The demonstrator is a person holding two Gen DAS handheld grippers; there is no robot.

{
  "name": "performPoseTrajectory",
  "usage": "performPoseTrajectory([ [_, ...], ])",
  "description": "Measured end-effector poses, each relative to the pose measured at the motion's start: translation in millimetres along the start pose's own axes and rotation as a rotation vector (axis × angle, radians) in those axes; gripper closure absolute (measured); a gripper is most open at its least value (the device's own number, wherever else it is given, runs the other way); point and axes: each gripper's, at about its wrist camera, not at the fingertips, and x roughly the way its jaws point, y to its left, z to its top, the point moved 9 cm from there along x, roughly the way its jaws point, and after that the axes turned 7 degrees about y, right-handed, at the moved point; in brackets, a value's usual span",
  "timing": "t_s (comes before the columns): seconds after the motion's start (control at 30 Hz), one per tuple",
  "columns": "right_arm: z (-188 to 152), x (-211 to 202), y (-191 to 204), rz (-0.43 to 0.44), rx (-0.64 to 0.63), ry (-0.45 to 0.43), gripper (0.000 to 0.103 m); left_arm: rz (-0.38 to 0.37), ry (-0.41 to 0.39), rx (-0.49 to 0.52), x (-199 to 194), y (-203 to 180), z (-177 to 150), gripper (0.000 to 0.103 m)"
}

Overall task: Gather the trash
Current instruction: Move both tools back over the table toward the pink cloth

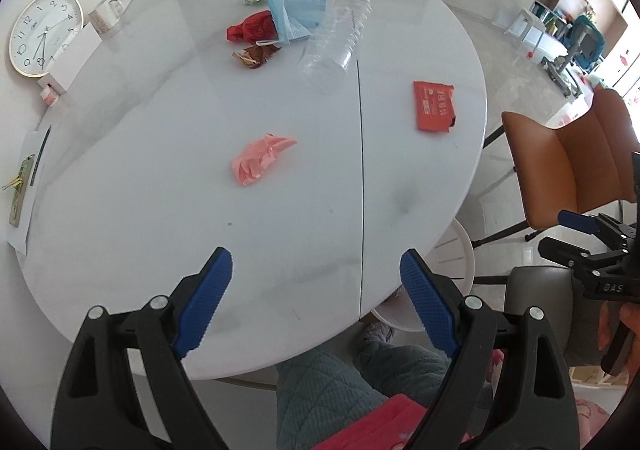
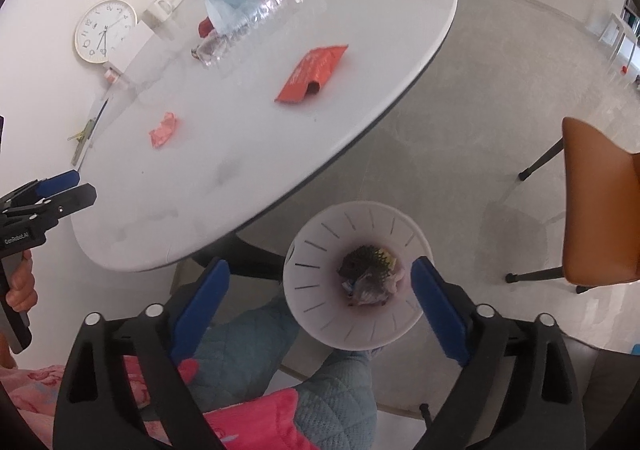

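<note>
Pink crumpled paper [image 1: 262, 158] lies near the middle of the white table [image 1: 160, 210], ahead of the left gripper [image 1: 316, 302], whose fingers are spread wide and empty. It looks light and soft; I think a pinch across its thick middle would hold. Its long axis runs toward the far right. The right gripper [image 2: 320, 306], also wide and empty, hangs over the white bin [image 2: 320, 250] on the floor.

Orange wrapper [image 1: 435, 107], pink crumpled paper [image 1: 261, 158]

Both wrist views look down, sharing the white table [image 1: 160, 210] [image 2: 360, 10].
</note>
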Motion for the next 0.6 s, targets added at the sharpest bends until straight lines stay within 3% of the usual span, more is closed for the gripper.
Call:
performPoseTrajectory([
  [0.3,35,-18,15,-0.052,0.022,-0.055,0.002,0.006,-0.004,-0.017,10,28,15,0.02],
  [0.6,88,7,39,-0.09,0.091,-0.097,0.002,0.004,0.017,0.032,53,57,48,0.02],
])
